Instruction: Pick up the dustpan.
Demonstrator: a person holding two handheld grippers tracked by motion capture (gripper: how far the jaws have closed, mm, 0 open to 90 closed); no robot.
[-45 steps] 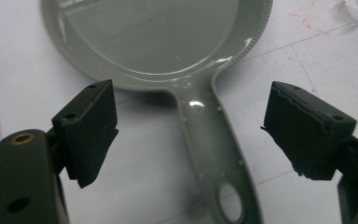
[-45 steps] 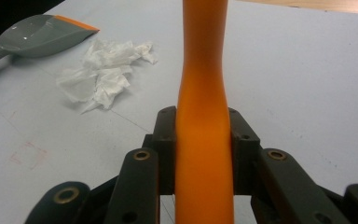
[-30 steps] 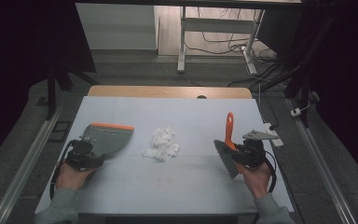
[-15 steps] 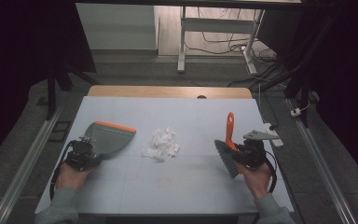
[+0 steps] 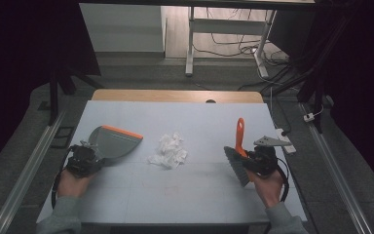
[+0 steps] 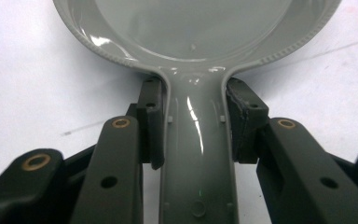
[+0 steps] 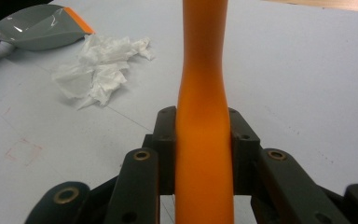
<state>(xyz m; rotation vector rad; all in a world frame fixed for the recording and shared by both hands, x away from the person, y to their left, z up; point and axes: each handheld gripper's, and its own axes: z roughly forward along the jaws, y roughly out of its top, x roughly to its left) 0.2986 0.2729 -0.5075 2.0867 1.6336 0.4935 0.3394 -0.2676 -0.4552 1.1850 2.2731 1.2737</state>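
Shiny grey dustpan [image 6: 200, 42] pinched by left gripper [image 6: 193, 123]; right gripper [image 7: 204, 149] squeezes smooth orange brush [image 7: 203, 116], crumpled paper [image 5: 168, 151] at its ten o'clock.

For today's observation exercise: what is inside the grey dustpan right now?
The dustpan looks empty: its grey bowl shows bare, glossy plastic with only reflections. The crumpled tissue lies apart on the table. The bowl's front, toward the orange lip, is out of frame.
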